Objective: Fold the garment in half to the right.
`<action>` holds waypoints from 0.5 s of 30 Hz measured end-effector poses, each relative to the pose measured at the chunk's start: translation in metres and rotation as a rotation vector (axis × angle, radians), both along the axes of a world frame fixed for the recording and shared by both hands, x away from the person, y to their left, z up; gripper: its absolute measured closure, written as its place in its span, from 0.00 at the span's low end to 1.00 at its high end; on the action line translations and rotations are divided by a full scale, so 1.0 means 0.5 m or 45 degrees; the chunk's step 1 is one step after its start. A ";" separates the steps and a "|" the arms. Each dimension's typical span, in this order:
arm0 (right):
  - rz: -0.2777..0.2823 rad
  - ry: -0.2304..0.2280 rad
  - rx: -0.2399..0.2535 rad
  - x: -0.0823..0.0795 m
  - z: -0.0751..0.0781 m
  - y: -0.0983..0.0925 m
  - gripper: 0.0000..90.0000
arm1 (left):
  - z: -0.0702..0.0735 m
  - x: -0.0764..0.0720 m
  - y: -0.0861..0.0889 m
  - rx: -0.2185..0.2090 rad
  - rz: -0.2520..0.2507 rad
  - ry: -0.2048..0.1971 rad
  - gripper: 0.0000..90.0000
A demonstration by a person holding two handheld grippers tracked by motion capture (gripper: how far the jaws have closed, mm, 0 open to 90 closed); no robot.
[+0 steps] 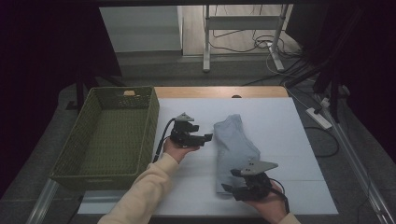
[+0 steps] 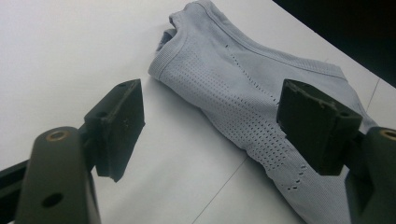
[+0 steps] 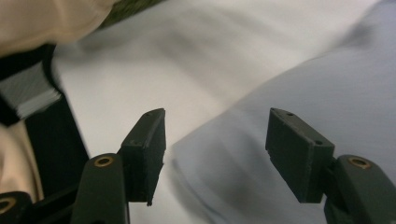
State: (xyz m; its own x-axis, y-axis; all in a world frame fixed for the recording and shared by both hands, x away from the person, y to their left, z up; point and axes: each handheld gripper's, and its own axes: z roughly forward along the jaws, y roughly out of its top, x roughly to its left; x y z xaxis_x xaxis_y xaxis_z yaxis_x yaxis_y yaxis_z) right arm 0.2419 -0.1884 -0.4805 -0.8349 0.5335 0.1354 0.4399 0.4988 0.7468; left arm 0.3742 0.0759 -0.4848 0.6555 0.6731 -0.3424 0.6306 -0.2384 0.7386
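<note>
Green basket beside garment (folded)

Your right gripper view smears the folded pale grey-blue knit garment into streaks, so its weave can't be read. In your left gripper view the right black jaw covers part of that garment, and the bottom edge cuts off its lower end

Garment: pale grey-blue knit with rows of perforated dots. Basket: olive-green weave. Table cover: white. Sleeve: cream.
</note>
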 end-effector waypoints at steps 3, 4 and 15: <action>0.072 0.021 -0.043 -0.004 -0.016 0.020 0.42 | -0.001 0.000 0.000 -0.002 0.001 0.003 0.27; 0.091 0.028 -0.055 -0.005 -0.021 0.025 0.42 | -0.001 0.000 -0.001 -0.003 0.001 0.004 0.26; 0.175 0.041 -0.232 0.009 -0.070 0.062 0.42 | -0.001 -0.003 0.003 -0.001 0.004 0.007 0.26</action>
State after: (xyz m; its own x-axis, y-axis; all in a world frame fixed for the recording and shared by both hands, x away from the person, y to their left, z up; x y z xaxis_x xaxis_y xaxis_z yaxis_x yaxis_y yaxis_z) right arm 0.2465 -0.1575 -0.5154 -0.8981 0.4332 0.0754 0.3810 0.6808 0.6256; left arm 0.3729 0.0774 -0.4852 0.6514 0.6749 -0.3466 0.6355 -0.2359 0.7352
